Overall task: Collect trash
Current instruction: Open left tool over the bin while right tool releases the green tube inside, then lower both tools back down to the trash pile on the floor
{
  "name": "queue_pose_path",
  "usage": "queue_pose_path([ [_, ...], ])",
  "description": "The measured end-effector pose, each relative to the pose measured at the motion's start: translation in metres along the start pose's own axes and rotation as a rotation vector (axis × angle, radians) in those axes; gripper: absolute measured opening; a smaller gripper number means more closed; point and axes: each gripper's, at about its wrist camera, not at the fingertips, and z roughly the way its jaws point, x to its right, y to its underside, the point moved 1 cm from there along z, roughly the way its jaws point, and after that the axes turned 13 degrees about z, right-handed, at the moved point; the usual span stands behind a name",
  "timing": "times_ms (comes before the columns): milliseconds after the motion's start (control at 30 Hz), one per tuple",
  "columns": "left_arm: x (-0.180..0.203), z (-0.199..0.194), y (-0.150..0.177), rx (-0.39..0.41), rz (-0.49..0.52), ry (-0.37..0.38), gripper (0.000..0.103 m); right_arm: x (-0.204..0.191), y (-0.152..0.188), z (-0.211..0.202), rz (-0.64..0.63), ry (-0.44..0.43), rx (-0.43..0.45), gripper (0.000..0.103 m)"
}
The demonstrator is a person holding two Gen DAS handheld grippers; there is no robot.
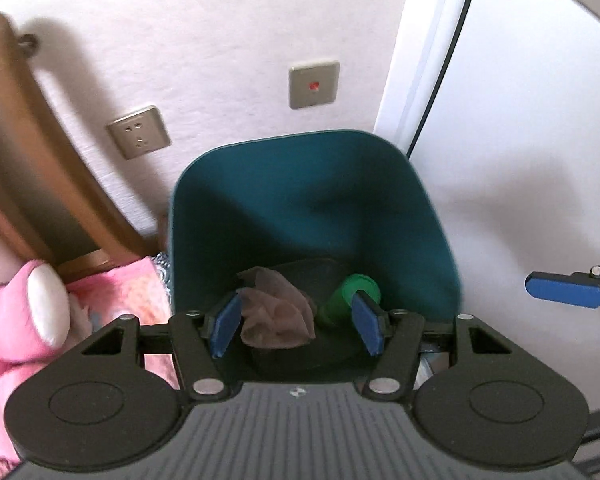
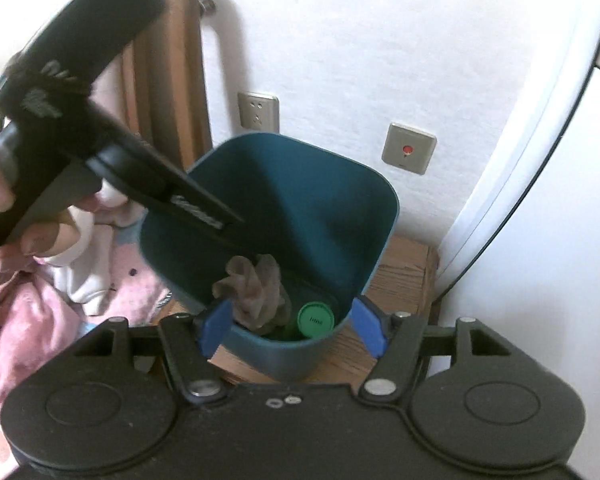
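The open-topped teal plastic bin [image 2: 300,208] is set on a small wooden stand [image 2: 408,276], right up against the white textured wall [image 2: 380,40]. Inside it, at the bottom, a crumpled brown stocking [image 2: 256,288] is seen on the left and a green bottle with a round green cap [image 2: 315,319] just beside it on the right. Behind the bin, two metal wall plates are mounted: a power socket [image 2: 258,110] to the left and a plate with a red dot [image 2: 409,148] to the right. A brown wooden headboard [image 2: 168,80] is found left of the bin, with pink bedding [image 2: 40,312] piled in front of it. A white door frame [image 2: 512,160] is placed to the right.
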Motion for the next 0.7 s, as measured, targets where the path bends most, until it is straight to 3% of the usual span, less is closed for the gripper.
queue_pose_path([
  [367,0.045,-0.079,0.068,0.105,-0.066,-0.077,0.060,0.012,0.045,-0.057,0.109,-0.127,0.106,0.075],
  [533,0.061,-0.103,0.101,0.134,-0.110,-0.096,0.061,0.016,0.056,-0.073,0.159,-0.184,0.154,0.080],
  [700,0.069,-0.111,0.131,0.152,-0.160,-0.103,0.067,0.018,0.072,-0.076,0.197,-0.216,0.181,0.084],
])
